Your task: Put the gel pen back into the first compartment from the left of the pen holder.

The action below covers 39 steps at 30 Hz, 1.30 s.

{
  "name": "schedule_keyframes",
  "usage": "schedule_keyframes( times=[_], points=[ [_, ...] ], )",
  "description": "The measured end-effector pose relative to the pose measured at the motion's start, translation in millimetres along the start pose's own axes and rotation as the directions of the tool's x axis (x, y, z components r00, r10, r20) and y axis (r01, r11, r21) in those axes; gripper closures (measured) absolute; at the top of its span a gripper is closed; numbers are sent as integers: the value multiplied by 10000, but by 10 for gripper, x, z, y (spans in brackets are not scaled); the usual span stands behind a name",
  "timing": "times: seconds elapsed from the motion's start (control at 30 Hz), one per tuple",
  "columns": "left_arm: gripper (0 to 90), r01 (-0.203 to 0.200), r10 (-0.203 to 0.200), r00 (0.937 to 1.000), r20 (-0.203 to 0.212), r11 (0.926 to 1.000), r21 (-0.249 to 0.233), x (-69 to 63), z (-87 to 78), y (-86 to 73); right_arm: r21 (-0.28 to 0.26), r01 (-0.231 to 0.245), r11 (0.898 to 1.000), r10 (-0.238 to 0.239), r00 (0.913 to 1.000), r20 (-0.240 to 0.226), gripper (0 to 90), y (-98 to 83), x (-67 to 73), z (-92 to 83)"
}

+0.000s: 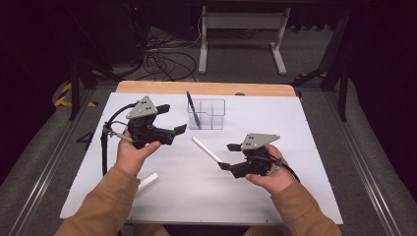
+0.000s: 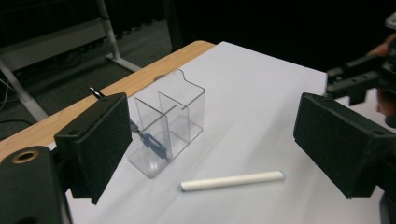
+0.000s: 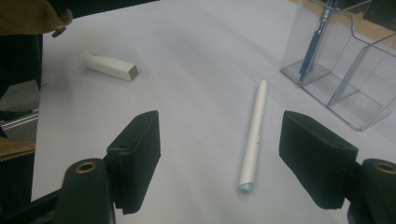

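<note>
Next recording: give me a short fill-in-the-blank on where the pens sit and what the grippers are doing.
1. The blue pen stands in the clear ____.
2. The white pen lies on the ____.
3. The jaws of the right gripper stand ____ over the white pen.
4. The left gripper holds ____.

Missing words: organizer; table; open; nothing

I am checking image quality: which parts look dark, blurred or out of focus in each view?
High view: white table sheet evenly lit, surroundings dark. Left gripper view: clear plastic compartment organiser fairly sharp, near black pads soft. Right gripper view: long white pen sharp, pads soft.
</note>
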<state>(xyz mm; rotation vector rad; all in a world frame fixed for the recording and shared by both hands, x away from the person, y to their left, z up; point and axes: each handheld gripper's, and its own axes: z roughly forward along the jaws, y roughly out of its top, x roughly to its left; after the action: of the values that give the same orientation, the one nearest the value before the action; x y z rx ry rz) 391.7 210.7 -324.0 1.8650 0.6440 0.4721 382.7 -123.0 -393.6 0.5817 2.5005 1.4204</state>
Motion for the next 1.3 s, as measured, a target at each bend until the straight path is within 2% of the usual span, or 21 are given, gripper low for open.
schedule_keyframes(
  times=[0.07, 0.13, 0.17, 0.37, 0.43, 0.5, 0.57, 0.67, 0.73, 1.07, 1.2, 1.3],
  points=[
    [99, -80, 80, 10000, 18, 9999, -125, -24, -77, -56, -36, 10, 10000, -10, 10000, 55, 299, 4, -2, -5],
    [88, 246, -241, 9991, 346, 9996, -154, -51, -155, -110, -79, 24, 10000, -24, 10000, 91, 294, 4, -2, -6],
    [79, 261, -255, 9989, 384, 9996, -146, -62, -199, -134, -86, 32, 10000, -31, 9999, 103, 294, 5, 0, -6],
    [59, -204, 204, 9998, 90, 9998, -14, -165, -420, -291, -19, 58, 10000, -57, 9998, 182, 294, 16, -2, 14],
    [51, -437, 438, 9989, -148, 9990, 99, -207, -474, -357, -16, 56, 10000, -55, 9997, 223, 294, 23, -4, 23],
    [45, -449, 455, 9983, -371, 9989, 151, -225, -530, -428, -27, -19, 10000, 20, 9997, 233, 294, 27, -7, 35],
    [45, -309, 321, 9988, -378, 9990, 309, -216, -586, -480, -63, -73, 10000, 75, 9996, 255, 294, 31, -4, 43],
    [46, 85, -80, 9987, -504, 9999, 111, -167, -658, -548, -61, -135, 9999, 136, 9996, 251, 296, 30, 0, 45],
    [46, 155, -147, 9982, -586, 9998, 140, -146, -668, -573, -40, -209, 9998, 210, 9994, 286, 298, 26, -8, 48],
    [44, 84, -53, 9965, -835, 9993, 368, -98, -685, -607, 30, -481, 9988, 479, 9980, 400, 311, 49, -36, 83],
    [44, 286, -270, 9972, -701, 9993, 227, -69, -702, -624, 123, -453, 9989, 446, 9978, 480, 318, 75, -35, 108],
    [45, 684, -683, 9973, -276, 9977, 5, -31, -720, -637, 164, -578, 9982, 568, 9967, 574, 322, 110, -37, 128]
  ],
)
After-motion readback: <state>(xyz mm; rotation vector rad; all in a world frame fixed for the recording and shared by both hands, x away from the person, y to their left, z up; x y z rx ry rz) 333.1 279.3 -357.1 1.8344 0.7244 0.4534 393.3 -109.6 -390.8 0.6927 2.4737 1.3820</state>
